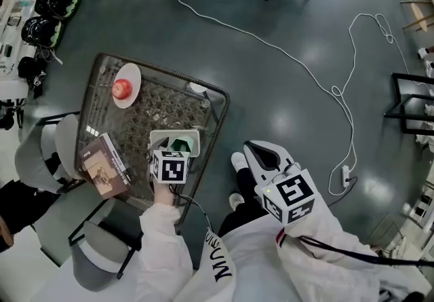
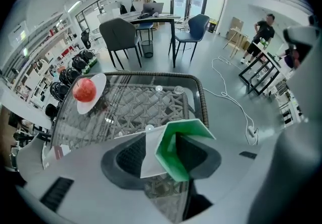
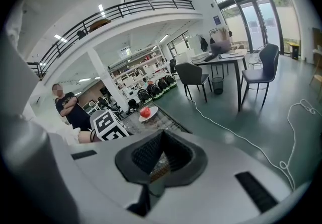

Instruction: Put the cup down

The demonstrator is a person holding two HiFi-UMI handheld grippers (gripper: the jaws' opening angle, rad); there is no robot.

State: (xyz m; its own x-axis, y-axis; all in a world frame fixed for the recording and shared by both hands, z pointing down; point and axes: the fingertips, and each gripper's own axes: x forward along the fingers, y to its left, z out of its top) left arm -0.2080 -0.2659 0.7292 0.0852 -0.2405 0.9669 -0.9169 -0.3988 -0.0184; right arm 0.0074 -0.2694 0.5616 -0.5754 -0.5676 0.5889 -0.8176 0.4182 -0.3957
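Observation:
The cup (image 2: pixel 176 150) is a squashed paper one, white outside and green inside. It sits between the jaws of my left gripper (image 2: pixel 168 155), which stand wide apart and do not press on it. In the head view the left gripper (image 1: pixel 175 144) and the cup (image 1: pixel 180 145) are over the near right part of the glass-topped wicker table (image 1: pixel 220 100). Whether the cup rests on the glass I cannot tell. My right gripper (image 1: pixel 264 156) hangs off the table to the right, above the floor, shut and with nothing in it (image 3: pixel 160 155).
A red apple (image 1: pixel 122 88) lies on a white plate (image 1: pixel 132 77) at the table's far left. A book (image 1: pixel 105 165) lies at its near left. Grey chairs (image 1: pixel 47 151) stand left of the table. A white cable (image 1: pixel 339 90) runs across the floor. A person (image 3: pixel 70 107) stands nearby.

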